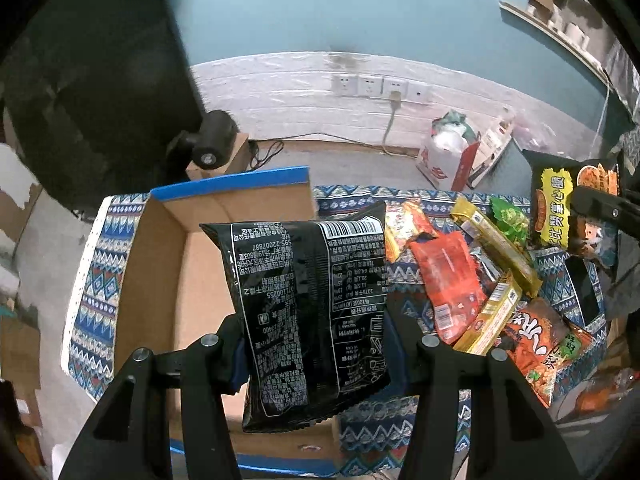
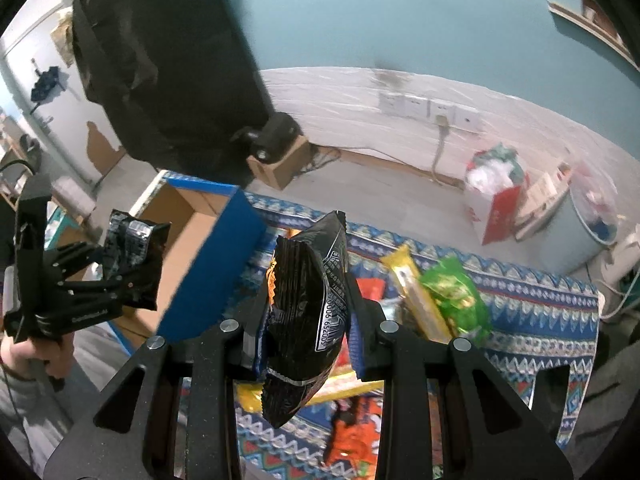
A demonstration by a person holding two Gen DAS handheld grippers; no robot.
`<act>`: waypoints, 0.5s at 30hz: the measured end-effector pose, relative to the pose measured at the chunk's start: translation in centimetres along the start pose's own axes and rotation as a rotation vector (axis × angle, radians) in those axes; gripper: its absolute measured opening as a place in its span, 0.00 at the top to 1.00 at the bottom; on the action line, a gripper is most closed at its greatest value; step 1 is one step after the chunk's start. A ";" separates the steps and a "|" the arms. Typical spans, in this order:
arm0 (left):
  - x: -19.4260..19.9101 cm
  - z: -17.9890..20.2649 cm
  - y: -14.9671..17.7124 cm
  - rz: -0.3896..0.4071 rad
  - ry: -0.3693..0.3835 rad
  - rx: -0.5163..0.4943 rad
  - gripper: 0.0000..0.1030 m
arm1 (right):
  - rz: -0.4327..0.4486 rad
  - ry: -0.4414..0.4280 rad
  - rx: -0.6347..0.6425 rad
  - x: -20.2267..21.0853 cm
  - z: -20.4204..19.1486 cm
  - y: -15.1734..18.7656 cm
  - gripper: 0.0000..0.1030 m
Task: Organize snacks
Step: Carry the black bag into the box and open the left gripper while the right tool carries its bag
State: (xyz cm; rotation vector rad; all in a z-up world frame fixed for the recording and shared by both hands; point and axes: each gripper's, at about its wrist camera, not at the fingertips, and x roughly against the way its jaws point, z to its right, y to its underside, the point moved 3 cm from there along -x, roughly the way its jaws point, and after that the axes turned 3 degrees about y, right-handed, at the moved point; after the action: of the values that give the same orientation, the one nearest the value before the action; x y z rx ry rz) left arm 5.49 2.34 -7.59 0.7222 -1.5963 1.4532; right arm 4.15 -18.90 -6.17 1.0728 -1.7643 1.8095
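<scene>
our left gripper (image 1: 316, 344) jaws clamp a black packet (image 1: 308, 312) hanging directly over the cardboard box (image 1: 160, 264); the right gripper (image 2: 306, 340), jaws pinching its black-and-orange bag (image 2: 306, 312), sits farther off, over the surface (image 2: 540, 312).

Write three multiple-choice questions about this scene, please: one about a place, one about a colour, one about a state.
1. Where is the cardboard box relative to the snack pile in the left wrist view?
A. left
B. right
C. on top

2. What colour is the bag in the left gripper?
A. green
B. black
C. red

3. What is the right gripper doing?
A. open, empty
B. gripping a bag
C. resting in the box

Answers:
1 A, the box lies left of the pile.
2 B, a black back with white print.
3 B, its fingers pinch a black snack bag.
</scene>
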 end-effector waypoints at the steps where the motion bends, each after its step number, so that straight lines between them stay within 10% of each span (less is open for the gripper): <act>1: 0.1 -0.4 0.2 0.001 -0.004 0.006 0.47 | -0.001 -0.009 0.006 -0.3 -0.7 -0.3 0.72; 15: 0.1 -7.9 2.8 -0.004 -0.092 0.111 0.47 | -0.043 -0.117 0.094 -3.8 -10.1 -3.2 0.72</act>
State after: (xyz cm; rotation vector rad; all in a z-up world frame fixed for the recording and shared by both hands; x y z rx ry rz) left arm 4.66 10.53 -9.12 0.8668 -1.5916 1.5350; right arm 6.35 -7.84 -6.00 1.2683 -1.7217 1.8538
